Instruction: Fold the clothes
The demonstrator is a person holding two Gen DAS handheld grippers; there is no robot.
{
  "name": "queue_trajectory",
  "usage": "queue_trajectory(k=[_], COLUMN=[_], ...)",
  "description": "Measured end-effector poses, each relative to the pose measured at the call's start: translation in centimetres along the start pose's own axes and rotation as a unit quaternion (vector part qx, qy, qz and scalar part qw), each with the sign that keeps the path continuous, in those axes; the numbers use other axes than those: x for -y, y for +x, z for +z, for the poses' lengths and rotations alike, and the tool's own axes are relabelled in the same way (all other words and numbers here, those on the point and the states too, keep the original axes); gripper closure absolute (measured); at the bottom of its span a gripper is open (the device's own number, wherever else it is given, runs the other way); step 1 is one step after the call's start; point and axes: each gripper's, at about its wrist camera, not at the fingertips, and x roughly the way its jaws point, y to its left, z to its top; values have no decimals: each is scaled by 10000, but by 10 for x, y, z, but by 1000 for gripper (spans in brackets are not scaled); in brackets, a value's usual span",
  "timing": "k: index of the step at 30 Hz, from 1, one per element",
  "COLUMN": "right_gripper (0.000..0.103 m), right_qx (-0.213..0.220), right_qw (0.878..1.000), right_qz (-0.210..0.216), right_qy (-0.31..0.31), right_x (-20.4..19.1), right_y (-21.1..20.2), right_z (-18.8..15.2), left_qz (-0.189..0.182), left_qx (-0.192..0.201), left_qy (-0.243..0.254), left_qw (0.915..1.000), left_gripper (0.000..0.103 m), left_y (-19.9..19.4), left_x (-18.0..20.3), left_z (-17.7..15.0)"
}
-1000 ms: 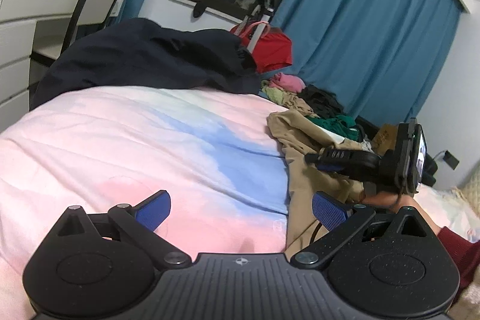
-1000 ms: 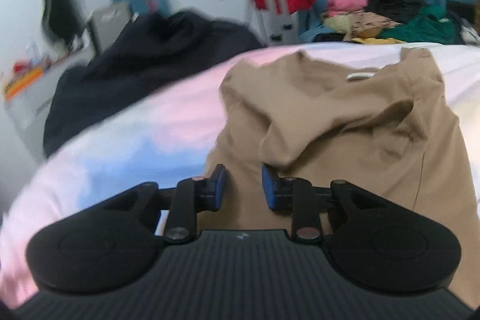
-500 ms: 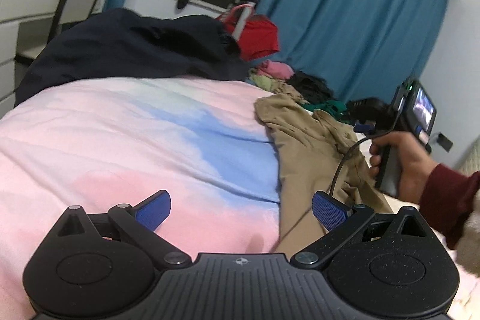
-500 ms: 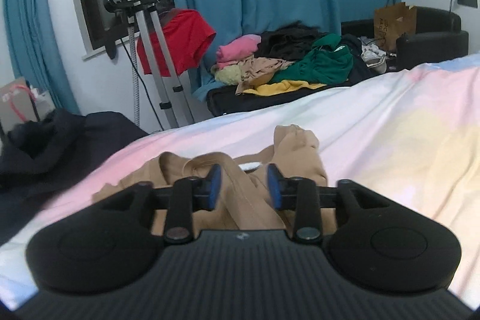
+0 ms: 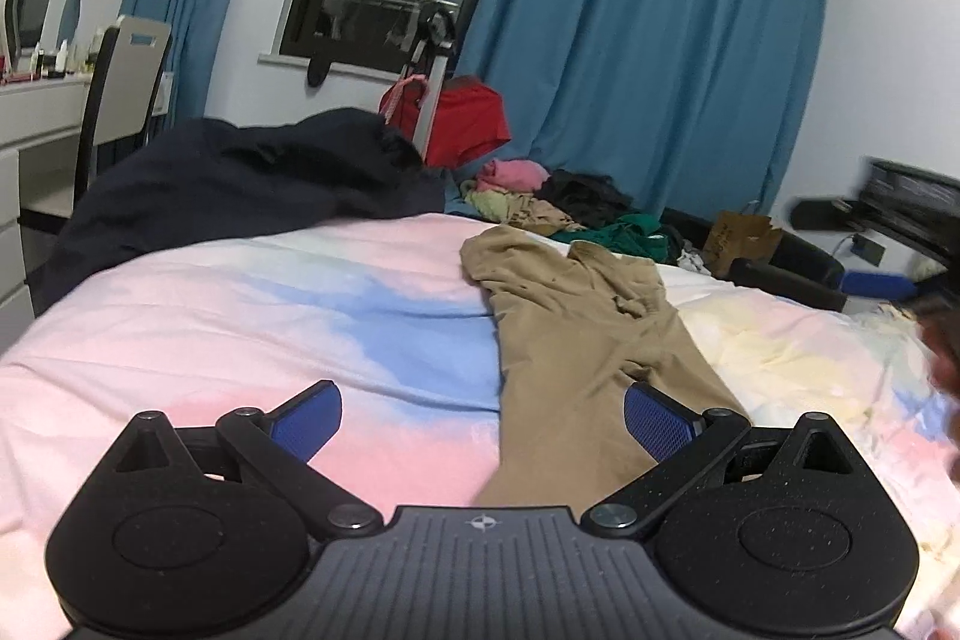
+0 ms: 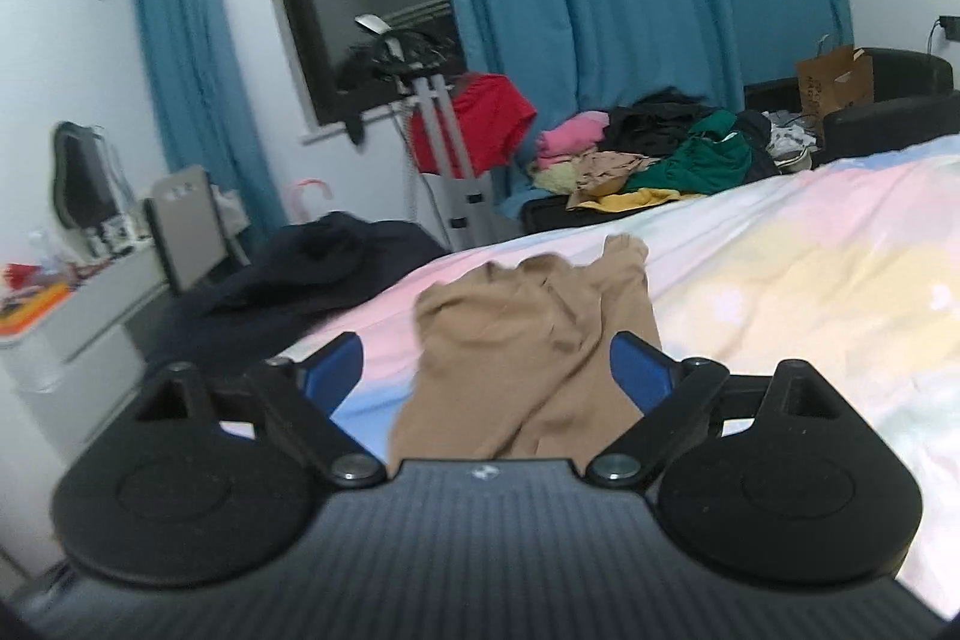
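On the bed (image 5: 180, 316), across its pink, blue and yellow duvet, a tan garment (image 5: 576, 334) lies lengthwise, running from the near edge toward 12 o'clock. It looks like a top doubled along its length: a bunched collar end sits at the far side and a rumpled sleeve or flap rests on top near the middle. As a judgement, the folding is partway through; one lengthwise fold seems made, while the crosswise folds and the smoothing of the crumpled upper part are still to do. More clothes wait in a pile (image 6: 648, 160) beyond the bed at about 1 o'clock, and a dark garment (image 5: 240, 178) is heaped at 10 o'clock, so much of the task looks left.

From the left wrist view, the left gripper (image 5: 480, 418) has its jaws spread wide with nothing between the pads; the tan garment sits toward 1 o'clock of it, its near end passing close to the right-hand blue pad (image 5: 657, 421) without being pinched. From the right wrist view, the right gripper (image 6: 486, 370) is opening its jaws, already wide, and holds nothing; the garment lies straight ahead at 12 o'clock, framed between the fingers but lower, on the duvet. At the left view's 3 o'clock edge the other gripper shows only as a dark blur.
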Motion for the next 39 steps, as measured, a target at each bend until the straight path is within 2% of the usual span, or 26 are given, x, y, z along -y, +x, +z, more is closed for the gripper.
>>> queue_trajectory(k=[2, 5, 10, 16, 22, 25, 28, 29, 32, 34, 37, 39], right_gripper=[12, 12, 12, 12, 12, 12, 12, 12, 12, 12, 12, 12], right_qx=[14, 107, 172, -362, -587, -670, -850, -908, -1058, -1123, -1190, -1248], right_qw=[9999, 9996, 9991, 9955, 9933, 9928, 9906, 9898, 9877, 9866, 9845, 9823], right_qz=[77, 127, -223, -473, -508, -481, -479, -471, -461, -485, -533, -560], right_qy=[-68, -239, -324, 734, 851, 873, 961, 989, 1056, 1080, 1175, 1280], right_x=[-1, 2, 26, 62, 61, 62, 64, 64, 65, 66, 70, 74], right_y=[-32, -69, -99, -85, -74, -75, -70, -69, -65, -63, -63, -63], right_z=[-15, -36, -65, -71, -84, -89, -95, -96, -99, -101, -103, -105], left_qz=[61, -56, 21, 221, 389, 447, 399, 394, 486, 420, 556, 676], left_qx=[-60, -321, -679, -1071, -1471, -1471, -1446, -1465, -1512, -1568, -1813, -1826], left_qy=[83, -150, -1017, -1935, -2922, -3216, -3350, -3361, -3160, -2991, -2357, -2060], left_qw=[9999, 9994, 9925, 9750, 9442, 9343, 9302, 9295, 9354, 9403, 9531, 9590], left_gripper=[2, 2, 6, 9, 14, 23, 32, 35, 46, 52, 56, 67], left_y=[-17, -34, -43, -38, -27, -30, -33, -32, -34, -36, -33, -31], left_x=[4, 1, -21, -55, -90, -102, -105, -104, -97, -91, -76, -67], left_z=[-1, -3, -12, -28, -48, -55, -58, -59, -57, -57, -54, -52])
